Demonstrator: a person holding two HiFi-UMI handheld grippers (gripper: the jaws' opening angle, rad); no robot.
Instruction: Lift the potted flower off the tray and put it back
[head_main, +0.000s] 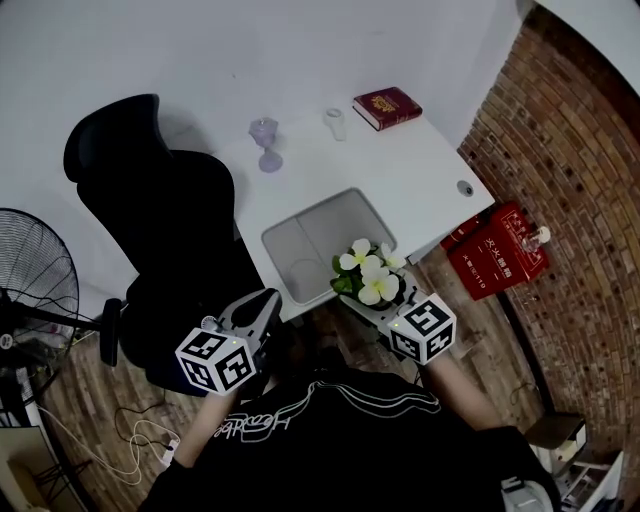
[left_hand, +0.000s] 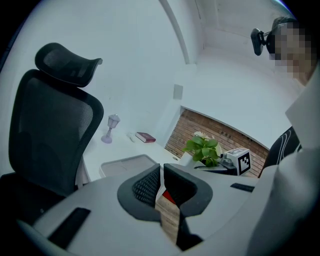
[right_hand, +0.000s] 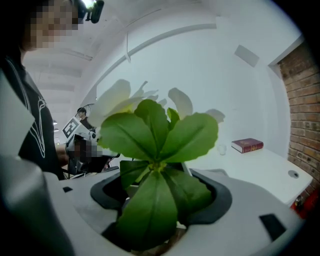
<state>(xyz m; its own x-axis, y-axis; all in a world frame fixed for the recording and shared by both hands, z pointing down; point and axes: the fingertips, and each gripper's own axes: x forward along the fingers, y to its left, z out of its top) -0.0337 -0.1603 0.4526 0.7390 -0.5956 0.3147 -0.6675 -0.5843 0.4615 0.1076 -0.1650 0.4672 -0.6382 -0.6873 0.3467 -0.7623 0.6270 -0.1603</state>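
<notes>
The potted flower (head_main: 368, 278), white blooms over green leaves, hangs at the white desk's front edge, just off the near right corner of the grey tray (head_main: 330, 235). My right gripper (head_main: 378, 300) is shut on it. In the right gripper view the leaves (right_hand: 157, 145) fill the space between the jaws and hide the pot. My left gripper (head_main: 262, 308) hovers to the left beside the desk, in front of the chair, shut with nothing in it (left_hand: 161, 175). The left gripper view shows the flower (left_hand: 204, 149) off to the right and the tray (left_hand: 125, 164) on the desk.
A black office chair (head_main: 170, 230) stands close to the desk's left side. A purple goblet (head_main: 266, 143), a small white object (head_main: 336, 122) and a red book (head_main: 387, 106) sit at the desk's far end. A fan (head_main: 30, 280) stands left; red boxes (head_main: 500, 250) lie by the brick wall.
</notes>
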